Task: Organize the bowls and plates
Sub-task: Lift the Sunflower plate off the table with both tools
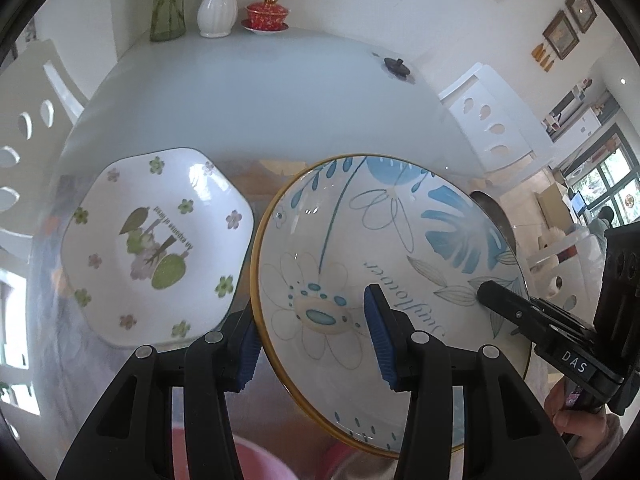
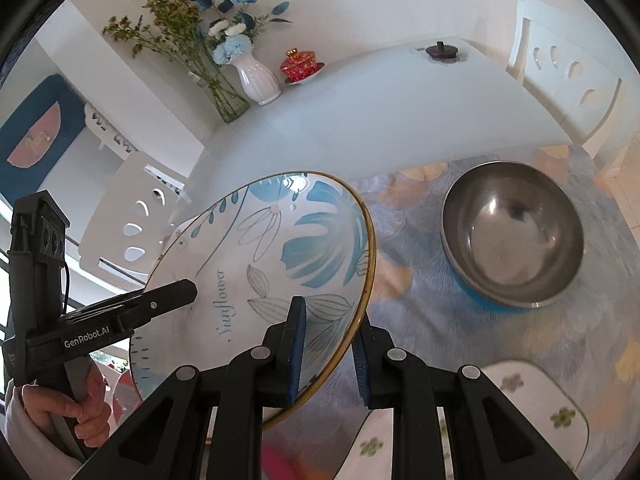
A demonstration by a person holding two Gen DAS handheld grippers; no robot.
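Here both the left claw [image 1: 316, 340] and right claw [image 2: 330, 354] clamp opposite rims of the tilted sunflower plate [image 1: 360, 240].

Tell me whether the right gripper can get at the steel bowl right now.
Probably not yet: the right gripper straddles the sunflower plate rim, seemingly clamped. The steel bowl itself sits unobstructed beyond.

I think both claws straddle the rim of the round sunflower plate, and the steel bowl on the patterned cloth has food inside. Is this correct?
Not quite. The steel bowl is empty; the right wrist view shows only its bare shiny inside. The rest holds: the left claw and the right claw each straddle the rim of the sunflower plate, and the bowl sits on the patterned cloth.
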